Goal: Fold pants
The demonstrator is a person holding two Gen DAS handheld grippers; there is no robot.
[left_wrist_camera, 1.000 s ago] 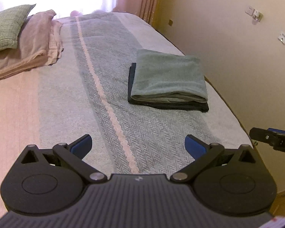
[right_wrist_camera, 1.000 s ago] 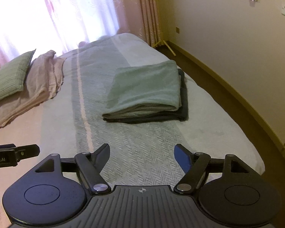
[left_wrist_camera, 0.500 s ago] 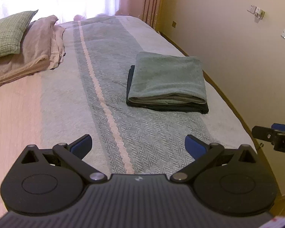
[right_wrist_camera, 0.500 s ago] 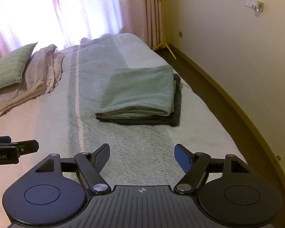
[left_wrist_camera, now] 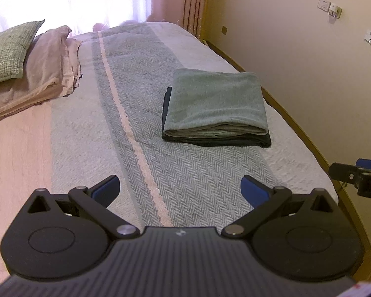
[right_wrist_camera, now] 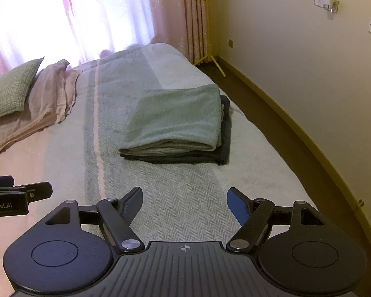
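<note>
The left gripper (left_wrist_camera: 180,188) is hovering over the near end of the bed (left_wrist_camera: 86,123) with its fingers spread wide and gripping nothing; the right gripper (right_wrist_camera: 184,201) is hanging beside it, likewise spread and empty; the folded green pants (left_wrist_camera: 216,102) are lying on a darker folded garment (left_wrist_camera: 217,142) toward the bed's right side, well ahead of both grippers; a green pillow (left_wrist_camera: 8,49) is resting on pink bedding (left_wrist_camera: 44,74) at far left.

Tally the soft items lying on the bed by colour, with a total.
Grey-green folded garment: 1
Dark folded garment beneath it: 1
Green checked pillow: 1
Pink bedding pile: 1
Total: 4
</note>
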